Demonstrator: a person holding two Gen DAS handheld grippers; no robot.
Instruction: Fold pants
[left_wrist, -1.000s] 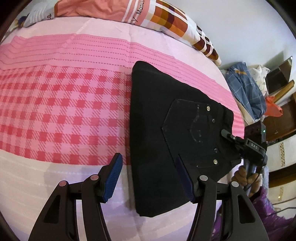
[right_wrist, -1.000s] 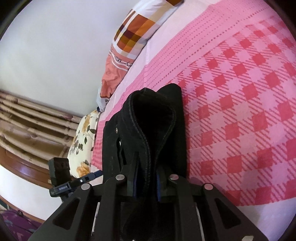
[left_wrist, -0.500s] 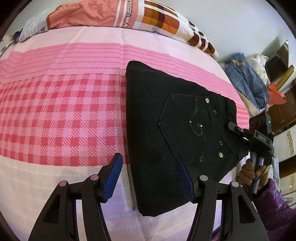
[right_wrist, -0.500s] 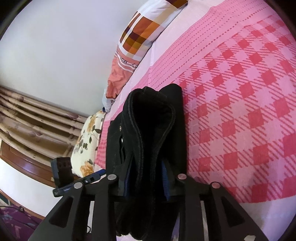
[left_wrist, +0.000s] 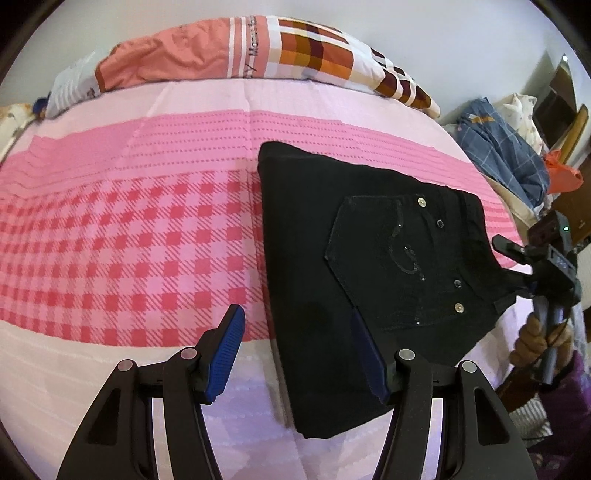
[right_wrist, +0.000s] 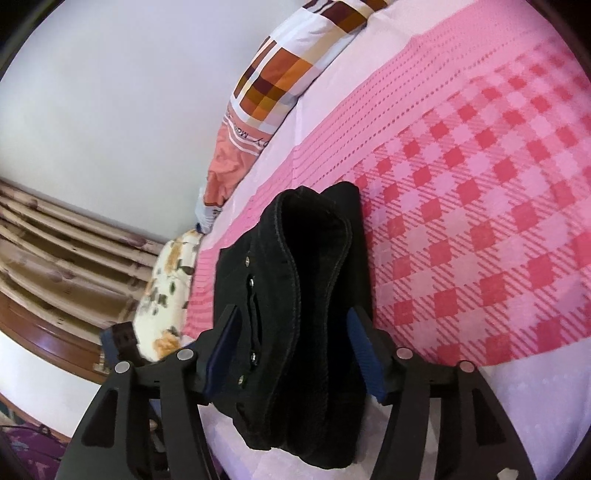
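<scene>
Black pants (left_wrist: 354, 266) lie folded on the pink checked bed (left_wrist: 129, 240), back pocket with studs facing up. My left gripper (left_wrist: 295, 350) is open above the folded pants' near left edge and holds nothing. In the right wrist view the stacked waistband end of the pants (right_wrist: 306, 295) lies between the spread fingers of my right gripper (right_wrist: 291, 354), which is open and not pinching the cloth. The right gripper also shows in the left wrist view (left_wrist: 535, 258), at the pants' right edge.
A checked orange and white pillow (left_wrist: 258, 51) lies at the head of the bed. A floral pillow (right_wrist: 166, 288) and a wooden bed frame (right_wrist: 55, 258) are at the left of the right wrist view. Piled clothes (left_wrist: 498, 147) sit beyond the bed's right side.
My right gripper has opened from shut on the pants' waistband end and let it go. My left gripper has stayed open and drawn back a little.
</scene>
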